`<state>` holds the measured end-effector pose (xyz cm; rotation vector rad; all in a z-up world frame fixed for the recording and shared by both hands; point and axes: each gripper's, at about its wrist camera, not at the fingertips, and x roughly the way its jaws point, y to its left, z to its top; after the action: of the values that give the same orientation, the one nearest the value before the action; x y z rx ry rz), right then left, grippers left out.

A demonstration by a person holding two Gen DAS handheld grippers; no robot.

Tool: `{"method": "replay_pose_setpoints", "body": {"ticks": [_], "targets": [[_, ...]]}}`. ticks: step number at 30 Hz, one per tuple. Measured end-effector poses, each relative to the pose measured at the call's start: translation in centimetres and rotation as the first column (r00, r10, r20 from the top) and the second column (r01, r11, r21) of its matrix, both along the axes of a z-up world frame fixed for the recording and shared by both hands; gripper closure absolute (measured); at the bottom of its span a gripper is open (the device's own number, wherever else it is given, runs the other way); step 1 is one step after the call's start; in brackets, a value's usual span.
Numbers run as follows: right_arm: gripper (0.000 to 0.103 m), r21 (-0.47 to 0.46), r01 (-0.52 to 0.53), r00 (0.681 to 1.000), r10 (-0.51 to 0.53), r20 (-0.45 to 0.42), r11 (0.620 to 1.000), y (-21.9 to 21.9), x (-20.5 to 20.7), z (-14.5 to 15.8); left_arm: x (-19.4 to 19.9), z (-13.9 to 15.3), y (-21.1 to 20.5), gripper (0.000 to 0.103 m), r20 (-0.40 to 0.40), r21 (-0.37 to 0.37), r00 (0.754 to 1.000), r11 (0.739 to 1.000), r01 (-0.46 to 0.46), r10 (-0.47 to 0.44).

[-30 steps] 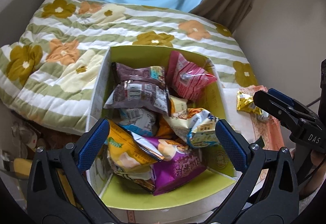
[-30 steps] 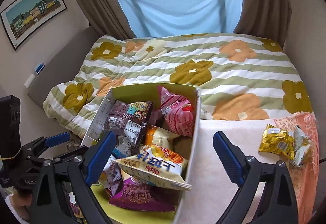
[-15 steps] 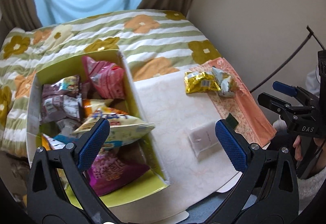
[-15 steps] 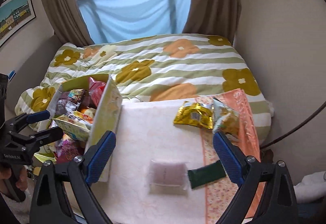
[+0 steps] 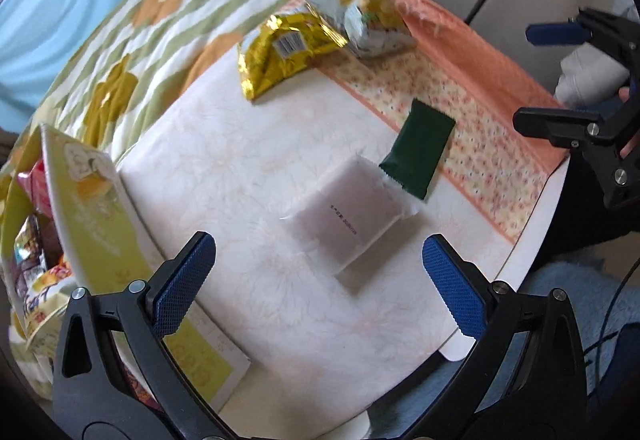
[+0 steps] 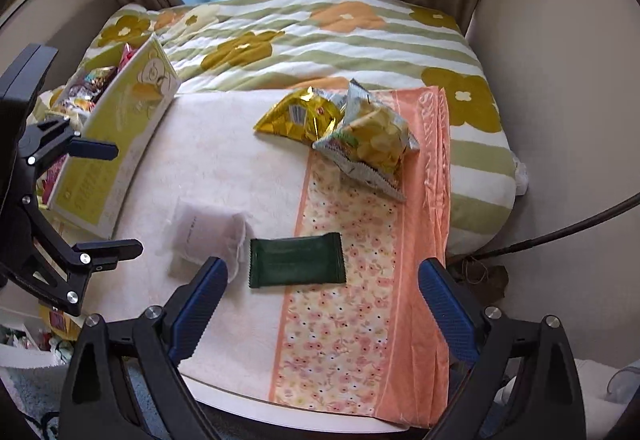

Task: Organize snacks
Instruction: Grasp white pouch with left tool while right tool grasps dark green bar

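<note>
A white frosted snack packet [image 5: 348, 218] [image 6: 206, 234] lies on the cloth-covered table, with a dark green packet [image 5: 418, 148] [image 6: 296, 260] beside it. Farther back lie a gold bag [image 5: 280, 54] [image 6: 300, 116] and a silver-and-yellow chip bag [image 5: 360, 22] [image 6: 370, 140]. A yellow-green box [image 5: 100, 224] [image 6: 120, 144] full of snacks stands at the table's left. My left gripper [image 5: 320, 280] hovers open over the white packet. Empty and open, my right gripper [image 6: 324, 304] hangs above the green packet.
The table [image 6: 224, 168] wears a cream cloth with an orange floral border [image 6: 352, 280]. Behind it lies a bed with a striped flower quilt [image 6: 320, 36]. A dark cable [image 6: 560, 232] runs at the right. Blue carpet [image 5: 560, 288] shows below the table edge.
Both grippers swung from over the snack box to the right and down over the table. The white and green packets now lie right below them; both stayed open.
</note>
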<state>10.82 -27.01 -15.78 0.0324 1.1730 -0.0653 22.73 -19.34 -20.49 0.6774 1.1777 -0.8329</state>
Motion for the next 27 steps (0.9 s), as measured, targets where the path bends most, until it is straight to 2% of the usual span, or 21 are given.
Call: {"method": "replay_pose_setpoints", "body": {"ticks": [5,14,23,26,27], "targets": [[0.008,0.028,-0.038,0.999,0.038,-0.024,0.999,-0.4,0.2,-4.0,-0.1,-4.0,-2.4,0.001,-0.019,0.106,0.996,0.991,0.085,-0.083],[0.008,0.071,-0.041,0.996,0.046,-0.081,0.997,0.7,1.8,-9.0,0.8,-8.8,-4.2,0.001,-0.077,0.161,0.989,0.977,0.138,-0.127],[0.008,0.03,-0.054,0.992,0.057,-0.114,0.998,1.6,2.6,-10.9,1.1,-9.6,-4.3,0.004,-0.052,0.147,0.984,0.974,0.174,-0.168],[0.008,0.015,-0.055,0.993,0.057,-0.107,0.998,1.9,2.6,-11.0,0.6,-9.5,-4.6,0.008,-0.037,0.142,0.978,0.967,0.21,-0.207],[0.008,0.008,-0.057,0.993,0.058,-0.105,0.998,2.0,2.4,-11.0,0.4,-9.5,-4.7,0.014,-0.034,0.139,0.975,0.965,0.222,-0.22]]}}
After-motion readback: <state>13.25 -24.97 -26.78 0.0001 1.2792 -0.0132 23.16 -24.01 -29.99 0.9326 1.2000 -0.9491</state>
